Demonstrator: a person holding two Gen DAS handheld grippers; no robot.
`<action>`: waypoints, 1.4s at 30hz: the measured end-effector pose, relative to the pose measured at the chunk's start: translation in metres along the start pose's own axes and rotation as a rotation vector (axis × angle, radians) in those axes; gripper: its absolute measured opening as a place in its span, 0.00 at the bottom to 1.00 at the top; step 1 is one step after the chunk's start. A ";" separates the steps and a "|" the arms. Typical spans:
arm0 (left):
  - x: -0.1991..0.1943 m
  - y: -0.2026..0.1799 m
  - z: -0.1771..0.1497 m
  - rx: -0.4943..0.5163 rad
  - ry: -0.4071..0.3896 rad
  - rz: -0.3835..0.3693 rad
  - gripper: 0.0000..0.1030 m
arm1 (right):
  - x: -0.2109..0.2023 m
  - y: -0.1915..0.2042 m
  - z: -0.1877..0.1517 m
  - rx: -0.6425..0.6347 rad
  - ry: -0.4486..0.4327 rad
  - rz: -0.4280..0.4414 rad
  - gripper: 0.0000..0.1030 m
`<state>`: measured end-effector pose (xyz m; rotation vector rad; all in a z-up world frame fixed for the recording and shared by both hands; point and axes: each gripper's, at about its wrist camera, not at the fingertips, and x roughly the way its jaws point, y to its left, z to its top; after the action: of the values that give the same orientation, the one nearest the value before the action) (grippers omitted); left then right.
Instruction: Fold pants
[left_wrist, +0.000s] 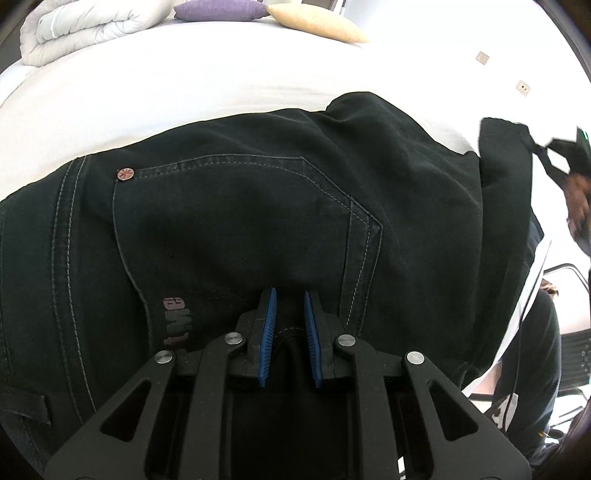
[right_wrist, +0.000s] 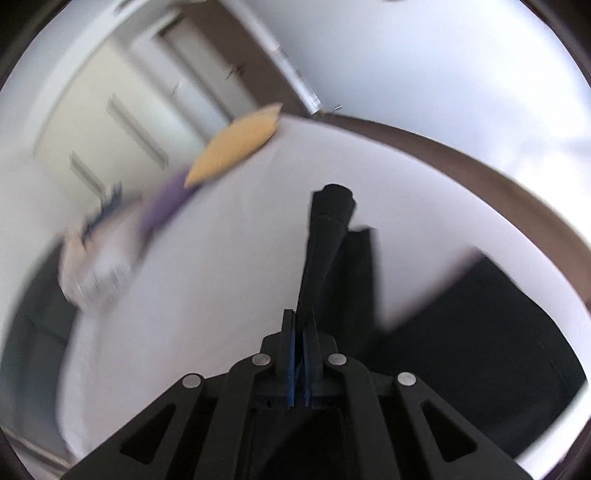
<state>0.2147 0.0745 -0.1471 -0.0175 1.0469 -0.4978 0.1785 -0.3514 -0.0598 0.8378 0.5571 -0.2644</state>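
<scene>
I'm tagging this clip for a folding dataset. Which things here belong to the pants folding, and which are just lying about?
Part of the job:
black pants
left gripper, shut on the pants
right gripper, shut on a pulled-up strip of the pants
white bed

Lying about:
purple cushion
tan cushion
folded duvet

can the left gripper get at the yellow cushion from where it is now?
Probably not. The left gripper is shut on the black pants, and the yellow cushion lies at the far end of the white bed, beyond the pants. It would need to let go first.
</scene>
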 end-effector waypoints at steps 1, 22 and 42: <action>0.000 -0.001 0.000 0.001 0.001 0.004 0.15 | -0.009 -0.026 -0.002 0.059 -0.005 -0.005 0.04; 0.001 -0.024 0.006 0.003 0.017 0.076 0.15 | -0.006 -0.148 -0.034 0.463 0.003 0.134 0.10; -0.005 -0.017 0.001 -0.010 -0.007 0.055 0.15 | -0.042 -0.202 -0.032 0.532 -0.021 0.133 0.12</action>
<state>0.2070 0.0612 -0.1384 0.0006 1.0405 -0.4424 0.0450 -0.4579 -0.1799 1.3803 0.4118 -0.3043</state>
